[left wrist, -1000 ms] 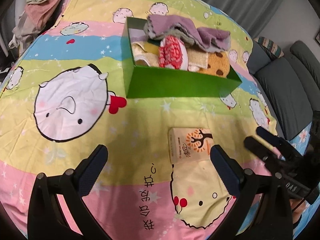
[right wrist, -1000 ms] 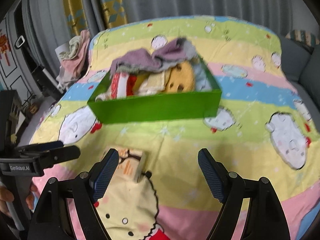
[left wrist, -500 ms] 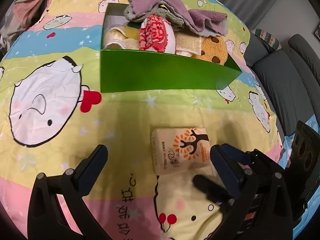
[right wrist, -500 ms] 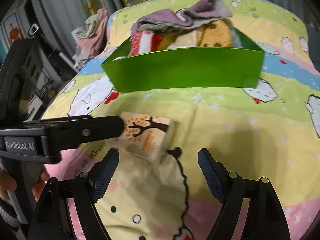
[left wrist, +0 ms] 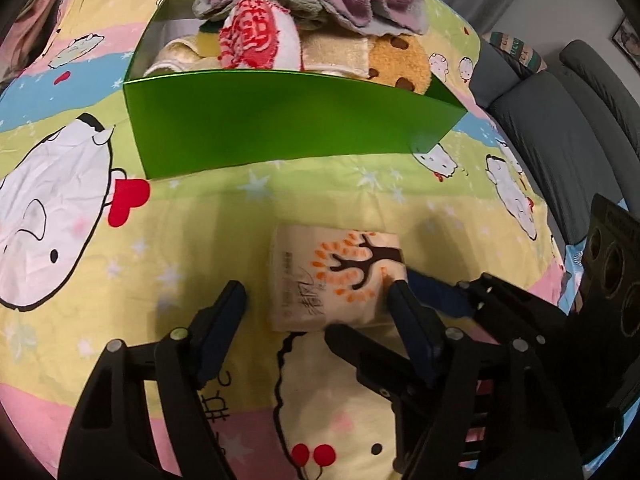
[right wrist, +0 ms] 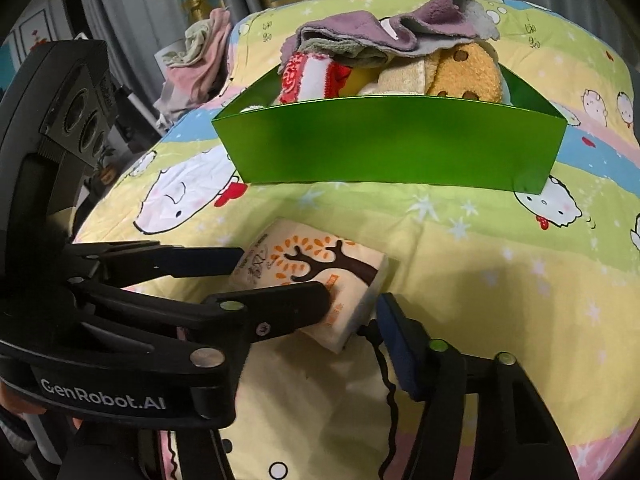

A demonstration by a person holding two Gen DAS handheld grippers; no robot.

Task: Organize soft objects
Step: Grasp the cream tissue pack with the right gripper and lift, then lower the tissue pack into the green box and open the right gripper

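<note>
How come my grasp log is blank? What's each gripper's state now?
Left gripper: jaws closing around the tissue pack, not gripping yet.
Right gripper: jaws closing at that pack; contact cannot be told.

One tissue pack (left wrist: 336, 280), one green box (left wrist: 288, 124), two grippers.

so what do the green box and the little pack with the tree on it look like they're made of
Green box: probably thin glossy card or coated sheet, given the soft sheen and sharp folded corners. Tissue pack: looks like soft plastic wrap over paper, slightly shiny, with rounded, yielding edges.
</note>
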